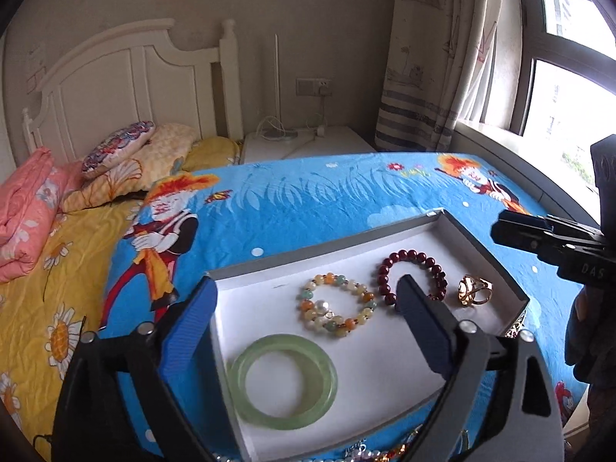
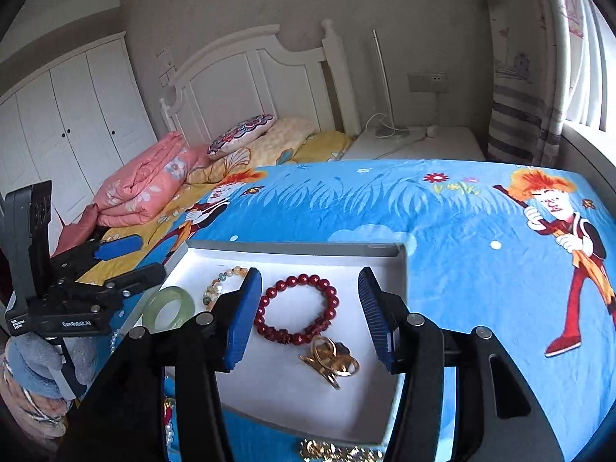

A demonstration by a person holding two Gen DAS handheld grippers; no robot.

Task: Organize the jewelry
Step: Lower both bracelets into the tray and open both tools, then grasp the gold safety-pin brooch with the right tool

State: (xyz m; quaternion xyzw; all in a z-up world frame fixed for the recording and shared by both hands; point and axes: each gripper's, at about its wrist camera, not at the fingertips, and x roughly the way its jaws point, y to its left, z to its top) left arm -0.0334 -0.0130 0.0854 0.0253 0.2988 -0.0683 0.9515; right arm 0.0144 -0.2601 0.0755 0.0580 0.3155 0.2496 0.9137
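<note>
A shallow white-lined tray (image 1: pixel 481 254) lies on the bed. In it are a green jade bangle (image 1: pixel 325 389), a pastel bead bracelet (image 1: pixel 348 323), a dark red bead bracelet (image 1: pixel 385 269) and a gold ornament (image 1: pixel 471 290). My left gripper (image 1: pixel 308 287) stands wide open over the tray's left half, nothing between its blue pads. My right gripper (image 2: pixel 308 281) is open above the red bracelet (image 2: pixel 333 296) and the gold ornament (image 2: pixel 331 360), touching neither. The right wrist view shows the left gripper (image 2: pixel 152 254) at the tray's left edge, near the bangle (image 2: pixel 152 313).
The tray rests on a blue cartoon sheet (image 2: pixel 442 208). More loose beads and gold pieces (image 2: pixel 335 452) lie at its near edge. A pink quilt (image 2: pixel 142 188), pillows and a white headboard are at the far left. A nightstand (image 2: pixel 423 146) and a window are at the back right.
</note>
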